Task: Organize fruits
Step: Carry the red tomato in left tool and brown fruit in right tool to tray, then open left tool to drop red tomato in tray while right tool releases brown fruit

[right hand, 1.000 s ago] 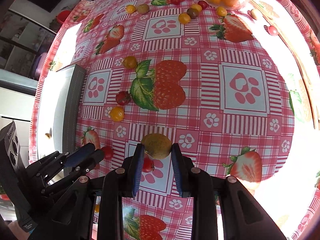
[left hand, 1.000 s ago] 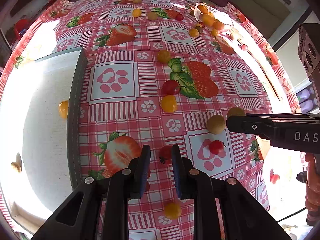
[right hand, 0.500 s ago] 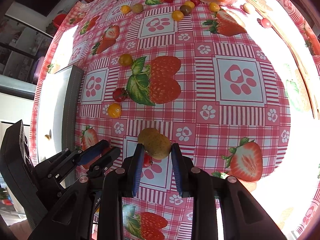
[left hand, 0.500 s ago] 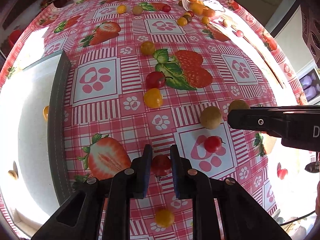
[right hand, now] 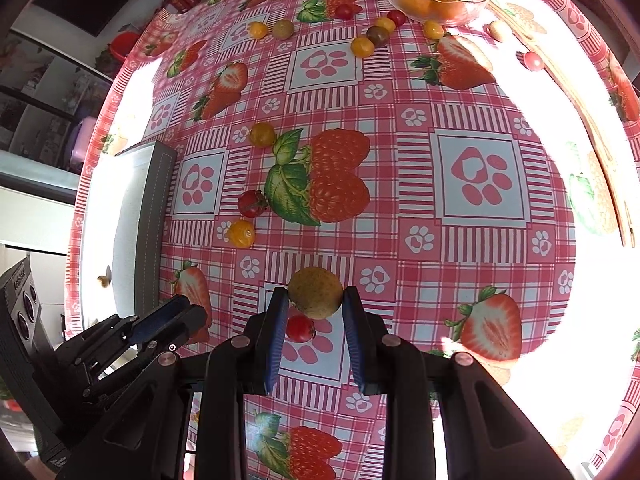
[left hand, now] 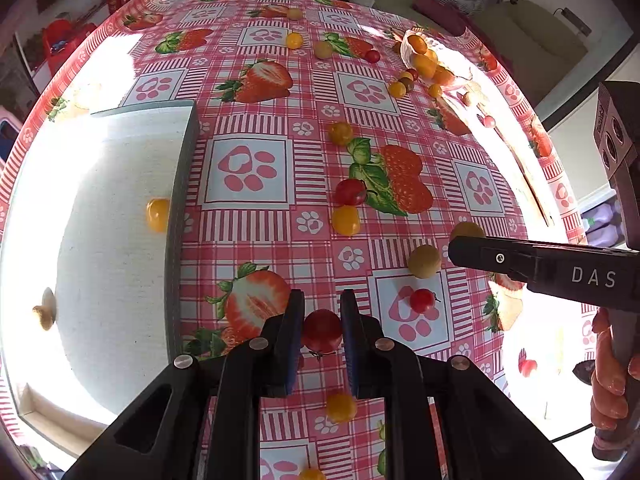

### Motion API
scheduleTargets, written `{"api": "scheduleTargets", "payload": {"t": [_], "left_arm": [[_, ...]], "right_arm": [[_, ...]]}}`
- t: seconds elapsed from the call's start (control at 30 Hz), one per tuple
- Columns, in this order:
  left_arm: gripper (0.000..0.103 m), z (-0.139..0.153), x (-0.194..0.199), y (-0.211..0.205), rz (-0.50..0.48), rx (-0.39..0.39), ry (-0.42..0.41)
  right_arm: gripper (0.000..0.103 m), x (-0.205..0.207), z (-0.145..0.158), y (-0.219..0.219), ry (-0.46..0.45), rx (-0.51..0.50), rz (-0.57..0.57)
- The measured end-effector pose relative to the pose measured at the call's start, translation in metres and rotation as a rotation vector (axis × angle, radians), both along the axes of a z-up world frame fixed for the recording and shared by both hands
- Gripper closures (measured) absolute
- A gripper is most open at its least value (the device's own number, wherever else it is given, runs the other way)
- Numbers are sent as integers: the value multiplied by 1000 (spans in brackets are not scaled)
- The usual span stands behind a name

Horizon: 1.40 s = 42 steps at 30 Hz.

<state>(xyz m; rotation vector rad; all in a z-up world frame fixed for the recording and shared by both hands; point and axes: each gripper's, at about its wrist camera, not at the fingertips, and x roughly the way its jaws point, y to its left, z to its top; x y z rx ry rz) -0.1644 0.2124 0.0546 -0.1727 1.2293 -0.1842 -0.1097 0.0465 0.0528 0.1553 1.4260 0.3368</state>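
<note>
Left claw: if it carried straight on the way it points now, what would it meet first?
Probably the tablecloth just beyond its tips. The left claw is shut on a red cherry tomato, and no other fruit lies directly ahead, though depth is unclear.

A pink checked cloth with printed strawberries and paw prints is covering the surface. Small red, yellow and brownish fruits are lying scattered across it. A glass bowl of orange fruits is sitting at the far edge, and a grey-rimmed tray is resting at the left.
</note>
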Motion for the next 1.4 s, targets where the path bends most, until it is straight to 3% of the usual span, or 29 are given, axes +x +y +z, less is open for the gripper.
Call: {"api": "scheduleTargets", "payload": {"t": [0.33, 0.8, 1.1, 1.4], "left_arm": [[83, 16, -9, 47, 105, 8, -36], [83, 4, -43, 147, 322, 85, -6], [83, -21, -56, 187, 415, 130, 39], [83, -34, -58, 188, 420, 156, 63]], "right_arm": [[72, 2, 12, 52, -24, 14, 106], [72, 3, 13, 171, -28, 59, 324], [72, 0, -10, 235, 2, 39, 436], [72, -1, -40, 253, 29, -27, 469]]}}
